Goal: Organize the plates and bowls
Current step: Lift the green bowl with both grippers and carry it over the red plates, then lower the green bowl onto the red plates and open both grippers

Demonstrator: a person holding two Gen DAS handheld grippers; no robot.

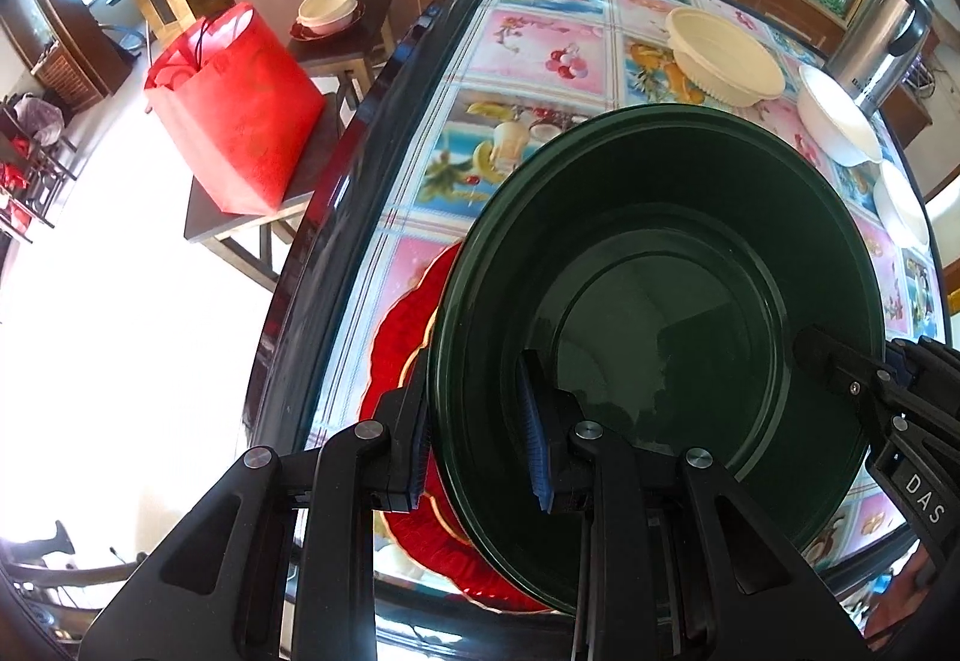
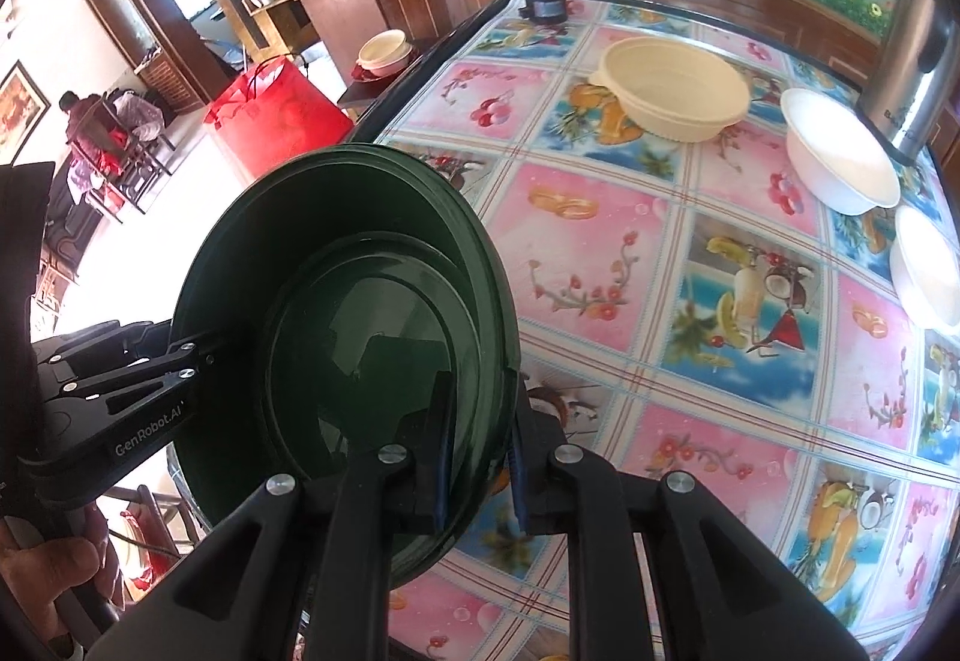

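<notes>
Cream bowl [image 2: 675, 87] stands beyond green bowl [image 2: 360, 337].

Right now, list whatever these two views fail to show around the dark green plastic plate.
- Left wrist view: the scalloped red plate is mostly covered by the dark green plastic plate.
- Right wrist view: the red plate is entirely hidden behind the green plate.
- Both views: the outermost white bowl is cut by the right edge.

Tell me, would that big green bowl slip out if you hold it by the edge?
Probably a little: the green bowl looks glossy and hard, so likely slippery but stiff. Both the left gripper and the right gripper pinch its rim, which should steady it.
</notes>
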